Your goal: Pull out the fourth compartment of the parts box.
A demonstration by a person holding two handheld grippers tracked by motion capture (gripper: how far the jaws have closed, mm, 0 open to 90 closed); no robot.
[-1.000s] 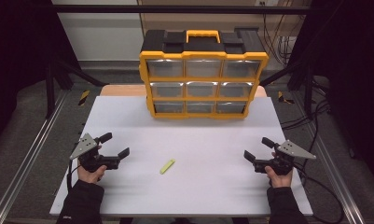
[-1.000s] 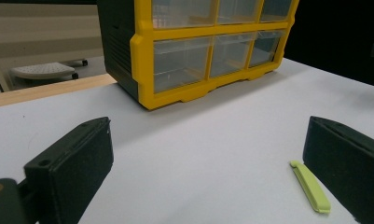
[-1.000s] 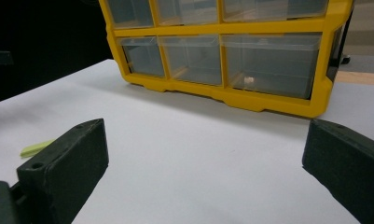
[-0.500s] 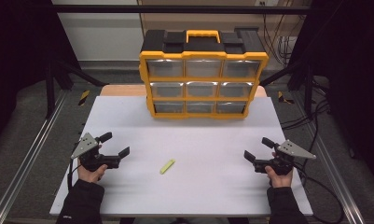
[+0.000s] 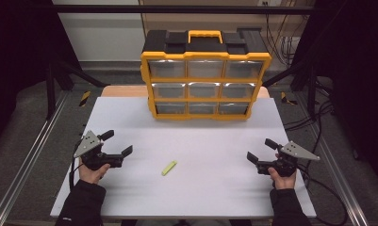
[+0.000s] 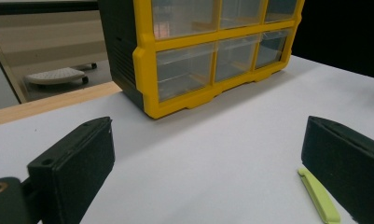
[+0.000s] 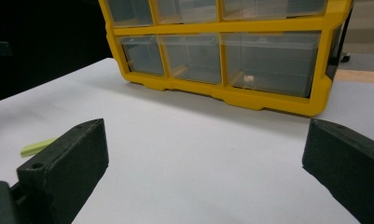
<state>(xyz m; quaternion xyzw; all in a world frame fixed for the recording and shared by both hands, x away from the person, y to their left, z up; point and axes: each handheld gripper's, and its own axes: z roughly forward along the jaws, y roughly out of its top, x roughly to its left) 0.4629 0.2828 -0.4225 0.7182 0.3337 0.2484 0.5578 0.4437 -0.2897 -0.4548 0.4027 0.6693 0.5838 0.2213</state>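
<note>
A yellow and black drawer cabinet with clear drawers stands at the back of the white table; it also rises ahead in the left gripper view and the right gripper view. A small lime-green strip lies flat near the table's middle front, seen beside a jaw in the left gripper view and at the left edge of the right gripper view. My left gripper rests open at the front left, my right gripper open at the front right. Both hold nothing.
One small pale item lies inside a bottom drawer. A wooden board shows behind the table, metal rails run along both sides, and cables trail on the floor at the right.
</note>
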